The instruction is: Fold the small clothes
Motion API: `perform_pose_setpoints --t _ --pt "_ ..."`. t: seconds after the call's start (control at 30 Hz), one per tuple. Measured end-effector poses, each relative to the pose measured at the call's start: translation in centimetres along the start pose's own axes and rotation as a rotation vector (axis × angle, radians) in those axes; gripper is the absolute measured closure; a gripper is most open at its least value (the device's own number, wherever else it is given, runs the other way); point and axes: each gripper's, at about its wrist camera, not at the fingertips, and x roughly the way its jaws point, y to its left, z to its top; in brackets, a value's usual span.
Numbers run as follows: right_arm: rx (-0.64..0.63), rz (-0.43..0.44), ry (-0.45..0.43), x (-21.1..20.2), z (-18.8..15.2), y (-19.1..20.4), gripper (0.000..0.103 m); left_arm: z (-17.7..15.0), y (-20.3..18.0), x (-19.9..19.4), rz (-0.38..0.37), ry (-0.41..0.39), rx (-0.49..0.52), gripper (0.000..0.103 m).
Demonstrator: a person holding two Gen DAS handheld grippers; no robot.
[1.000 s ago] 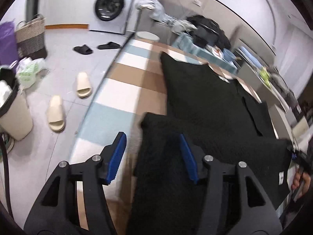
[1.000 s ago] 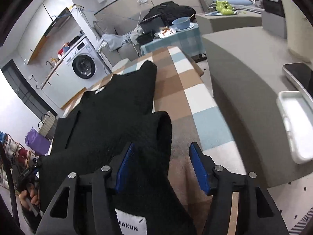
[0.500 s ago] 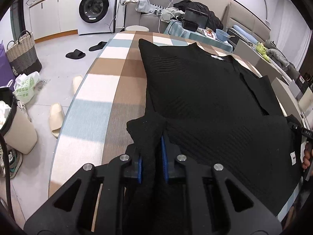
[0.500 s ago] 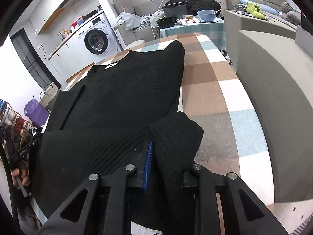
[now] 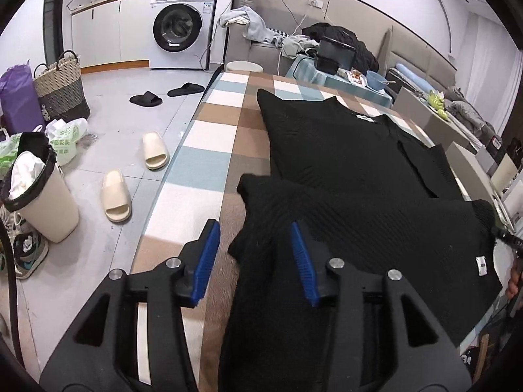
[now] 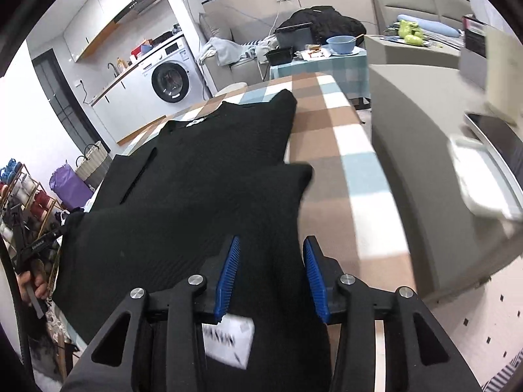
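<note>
Left claw [image 5: 255,258]: my jaws opening, black sweater [image 5: 343,150] hem loose between pads, lower centre.
Right claw [image 6: 271,274]: likewise opening, letting the fold settle on the checked table [image 6: 353,170].

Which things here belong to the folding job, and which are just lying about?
Job:
- black sweater, bottom edge folded up
- checked table
- left claw and right claw, both opening, sweater fabric between the pads

Lying about:
- washer
- cream slippers
- black slippers
- bin
- basket
- blue bowl
</note>
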Motion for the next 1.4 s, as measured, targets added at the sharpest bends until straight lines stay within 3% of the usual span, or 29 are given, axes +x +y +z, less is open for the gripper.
perform_pose_setpoints --t 0.2,0.23,0.27,0.3,0.37,0.5,0.6,0.73,0.8,0.93,1.03,1.07,1.13,1.2,1.37,1.4 --pt "0.009 0.023 0.009 0.4 -1.2 0.0 0.062 -1.6 -1.3 -0.1 0.007 0.043 0.038 0.062" --pt "0.004 0.025 0.008 0.4 -1.3 0.2 0.063 -1.8 -1.6 -0.1 0.008 0.037 0.047 0.067" --pt "-0.009 0.019 0.006 0.5 -1.3 0.5 0.075 -1.9 -1.8 0.0 0.012 0.029 0.055 0.082" --pt "-0.035 0.002 0.006 0.6 -1.3 0.8 0.094 -2.0 -2.1 0.0 0.017 0.019 0.065 0.098" --pt "-0.06 -0.014 -0.009 0.2 -1.6 1.2 0.098 -2.2 -2.2 -0.8 0.003 -0.018 0.077 0.098" --pt "-0.068 0.032 -0.13 -2.9 -2.1 1.2 0.099 -2.0 -1.5 -3.8 -0.021 -0.105 0.055 0.098" --pt "0.032 0.096 -0.233 -5.3 -1.2 0.3 0.099 -0.9 -1.0 -5.3 -0.071 -0.151 0.017 0.098" --pt "0.158 0.072 -0.285 -5.1 0.8 0.2 0.1 1.3 -0.4 -5.0 -0.046 -0.187 -0.02 0.098" --pt "0.168 0.024 -0.282 -4.0 1.7 0.5 0.1 2.4 -0.2 -4.1 -0.049 -0.179 -0.033 0.098" --pt "0.163 -0.073 -0.193 -0.4 3.1 0.6 0.1 4.0 -1.1 -0.9 0.003 -0.125 0.018 0.098" --pt "0.179 -0.124 -0.084 2.8 3.8 0.1 0.093 4.4 -1.2 1.6 0.057 -0.052 0.023 0.095" --pt "0.183 -0.133 -0.063 3.2 3.7 -0.3 0.085 4.3 -1.0 2.3 0.06 -0.02 0.011 0.086" --pt "0.205 -0.101 -0.041 3.3 3.5 -1.2 0.081 3.5 -0.2 2.7 0.031 0.035 -0.038 0.073" --pt "0.212 -0.078 -0.034 3.0 3.1 -2.1 0.061 2.9 0.1 3.0 0.009 0.021 -0.048 0.05" --pt "0.228 -0.011 -0.008 4.4 3.8 -2.8 0.06 3.7 -0.8 5.1 -0.008 0.036 -0.05 0.047" --pt "0.231 -0.03 0.002 4.8 4.0 -2.6 0.06 4.1 -1.0 5.9 -0.002 0.043 -0.048 0.047"
